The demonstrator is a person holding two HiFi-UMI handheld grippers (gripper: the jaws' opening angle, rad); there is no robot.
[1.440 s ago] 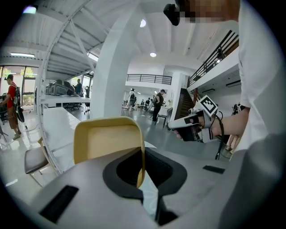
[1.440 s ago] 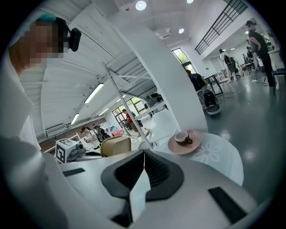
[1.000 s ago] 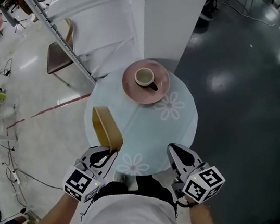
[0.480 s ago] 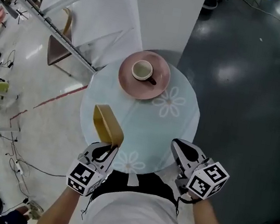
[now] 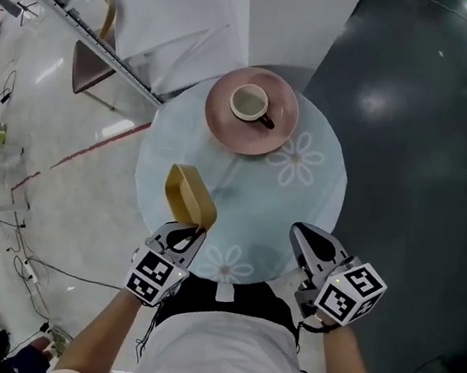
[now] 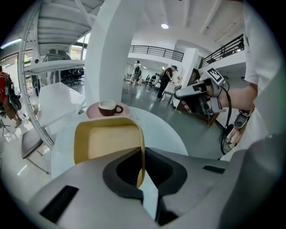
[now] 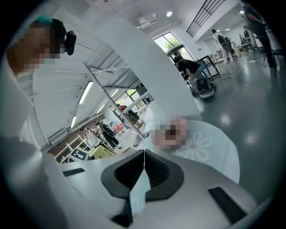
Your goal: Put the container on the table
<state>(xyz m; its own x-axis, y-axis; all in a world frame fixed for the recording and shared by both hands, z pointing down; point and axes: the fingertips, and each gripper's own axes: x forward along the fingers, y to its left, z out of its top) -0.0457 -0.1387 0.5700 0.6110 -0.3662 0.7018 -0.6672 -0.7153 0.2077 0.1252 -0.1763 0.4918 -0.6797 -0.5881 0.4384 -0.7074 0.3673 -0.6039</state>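
Head view: the left gripper (image 5: 193,233) is clamped on the near end of the yellow container (image 5: 189,195). The container's long axis runs forward from those jaws and slightly to their left, over the near left part of the round glass table (image 5: 301,202). Whether it touches the glass cannot be told. The right gripper (image 5: 303,236) is level with the left one and well to its right, above the table's near edge. A pink plate (image 5: 269,137) carrying a cup (image 5: 248,103) lies far ahead of both grippers. Left gripper view: the left gripper (image 6: 142,176) pinches the container (image 6: 109,142) by its thin right-hand wall, so the body lies to the left of the jaws. The hollow side faces the camera and the long axis points toward the cup (image 6: 107,107). The right gripper (image 6: 196,91) shows ahead to the right. Right gripper view: the right gripper (image 7: 143,167) has its jaws pressed together on nothing, with the table (image 7: 214,150) ahead of them.
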